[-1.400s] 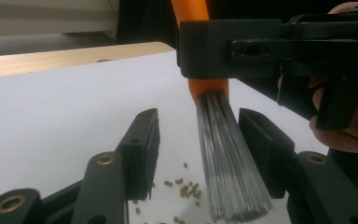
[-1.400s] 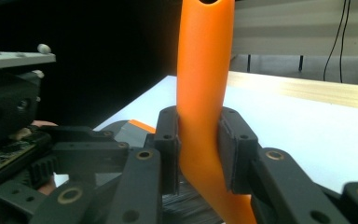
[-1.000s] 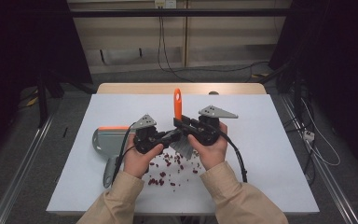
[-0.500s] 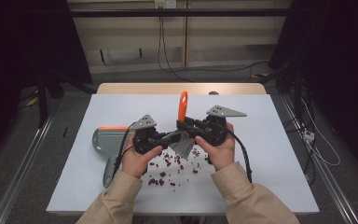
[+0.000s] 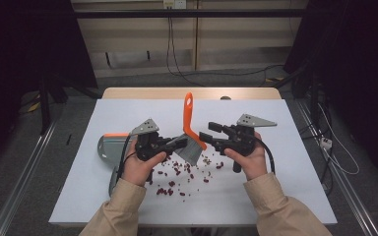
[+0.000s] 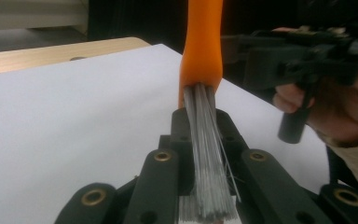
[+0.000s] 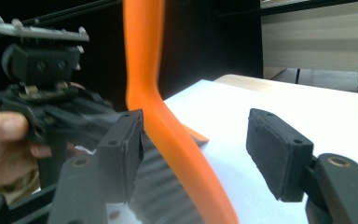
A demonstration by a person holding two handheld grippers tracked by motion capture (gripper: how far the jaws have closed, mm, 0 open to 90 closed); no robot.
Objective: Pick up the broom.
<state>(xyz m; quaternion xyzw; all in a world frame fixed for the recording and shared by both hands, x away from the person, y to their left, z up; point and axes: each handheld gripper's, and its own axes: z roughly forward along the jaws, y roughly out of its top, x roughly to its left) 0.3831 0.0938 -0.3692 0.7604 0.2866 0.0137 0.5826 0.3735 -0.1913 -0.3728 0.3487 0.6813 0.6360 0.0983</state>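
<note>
A hand brush with an orange handle (image 5: 188,114) and grey bristles (image 5: 190,150) stands upright over the white table. My left gripper (image 5: 179,143) is shut on the bristles (image 6: 206,154), and the handle (image 6: 201,46) rises straight ahead of its jaws. My right gripper (image 5: 207,131) is just right of the brush, and its jaws have just been opening. In the right gripper view the handle (image 7: 142,60) passes between the spread pads (image 7: 277,154), close to the left one, and my right gripper (image 7: 200,151) has no grip on it.
Small dark red bits (image 5: 177,173) lie scattered on the white sheet (image 5: 275,187) below the brush. A grey dustpan with an orange edge (image 5: 107,147) lies left of the left hand. The wooden table edge (image 5: 142,92) runs along the far side.
The right gripper has let go of the brush handle, opened its jaws and drawn back to the right. The left gripper has kept still, holding the bristles.
</note>
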